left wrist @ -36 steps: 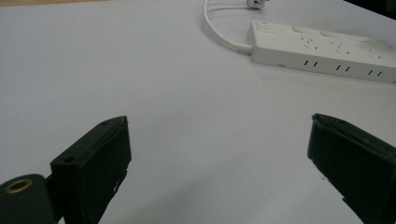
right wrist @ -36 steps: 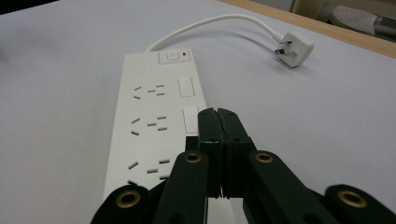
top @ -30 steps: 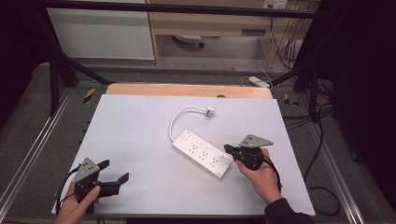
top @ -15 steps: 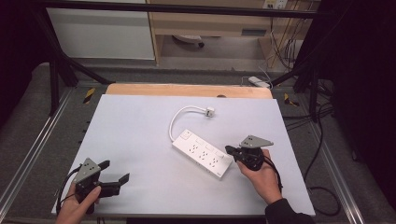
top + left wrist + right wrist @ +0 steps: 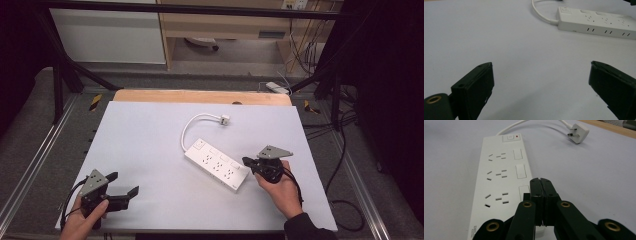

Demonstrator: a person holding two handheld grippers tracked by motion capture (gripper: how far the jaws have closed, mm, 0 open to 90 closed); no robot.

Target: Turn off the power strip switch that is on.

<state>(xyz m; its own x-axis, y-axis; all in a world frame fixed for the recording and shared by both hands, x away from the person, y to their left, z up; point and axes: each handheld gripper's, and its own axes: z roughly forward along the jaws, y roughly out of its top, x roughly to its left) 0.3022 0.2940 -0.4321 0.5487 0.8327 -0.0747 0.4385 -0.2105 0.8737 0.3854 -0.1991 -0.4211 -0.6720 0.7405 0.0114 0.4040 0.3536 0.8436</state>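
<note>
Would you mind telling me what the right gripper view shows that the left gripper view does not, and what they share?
Right gripper view alone: the right hand-held gripper, jaws closed together over the near end of the power strip; the strip's top face with its sockets, the switch with a red light, and the plug.

Left gripper view alone: the left hand-held gripper, jaws wide apart over bare table.

Both: the white strip, its cable and the pale table.

Lab: framed test table [image 5: 150,150], loose cables [image 5: 305,55].
</note>
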